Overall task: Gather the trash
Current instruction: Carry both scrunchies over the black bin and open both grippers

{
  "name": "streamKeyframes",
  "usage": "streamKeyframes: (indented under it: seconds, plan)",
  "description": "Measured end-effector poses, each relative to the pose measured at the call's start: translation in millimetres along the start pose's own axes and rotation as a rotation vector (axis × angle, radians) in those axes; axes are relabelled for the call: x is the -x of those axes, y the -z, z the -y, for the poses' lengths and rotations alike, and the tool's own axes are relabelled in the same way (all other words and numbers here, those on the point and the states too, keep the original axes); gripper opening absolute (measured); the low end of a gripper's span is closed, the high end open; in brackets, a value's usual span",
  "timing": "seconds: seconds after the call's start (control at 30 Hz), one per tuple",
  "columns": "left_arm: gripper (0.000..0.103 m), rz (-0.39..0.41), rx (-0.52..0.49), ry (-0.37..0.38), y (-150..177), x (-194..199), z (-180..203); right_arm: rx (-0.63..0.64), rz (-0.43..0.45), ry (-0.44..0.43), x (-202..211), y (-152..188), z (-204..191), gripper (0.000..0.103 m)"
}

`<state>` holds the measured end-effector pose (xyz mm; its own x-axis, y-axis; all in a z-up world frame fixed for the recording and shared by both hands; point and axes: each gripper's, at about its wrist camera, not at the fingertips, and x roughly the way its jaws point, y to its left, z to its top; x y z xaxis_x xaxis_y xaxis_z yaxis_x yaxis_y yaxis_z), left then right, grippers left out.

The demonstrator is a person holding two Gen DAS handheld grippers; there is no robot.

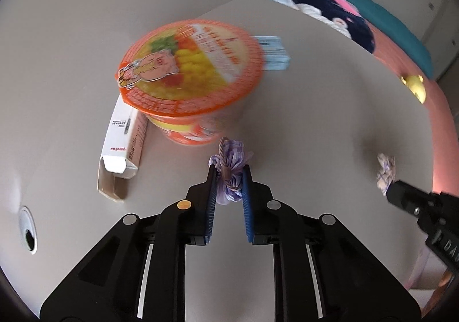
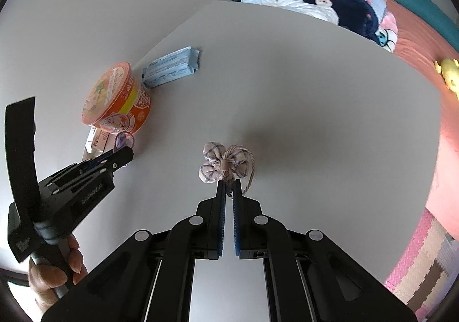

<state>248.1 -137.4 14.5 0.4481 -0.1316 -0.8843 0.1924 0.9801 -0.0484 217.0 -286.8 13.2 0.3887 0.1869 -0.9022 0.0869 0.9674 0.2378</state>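
My left wrist camera sits just behind my left claw (image 1: 229,175), looking steeply down along its fingers at the pale bench (image 1: 315,109), close to the orange noodle cup (image 1: 190,69). My right wrist camera does likewise behind my right claw (image 2: 229,188), further off from the cup. Both views share the cup, the blue packet (image 2: 172,65) and the bed (image 2: 413,44) beyond, and each catches the other claw at its edge.

Noodle cup (image 1: 190,69) on table (image 1: 330,109); carton (image 1: 122,144) left, packet (image 1: 274,52) behind.
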Motion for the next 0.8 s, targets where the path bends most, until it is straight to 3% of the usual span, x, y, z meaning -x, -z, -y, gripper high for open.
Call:
streamKeyframes:
  seconds: [0.2, 0.43, 0.8]
  plan:
    - [0.016, 0.029, -0.097, 0.051, 18.2, 33.3, 54.0, -0.059, 0.034, 0.02, 37.0, 28.3, 37.7, 0.006]
    - [0.016, 0.05, -0.233, 0.155, 48.9, 64.7, 156.4, -0.161, 0.067, 0.087, 86.8, 80.0, 105.7, 0.006]
    - [0.016, -0.012, -0.468, 0.267, 111.2, 65.0, 317.9, -0.37, 0.061, 0.212, 142.5, 170.4, 231.2, 0.006]
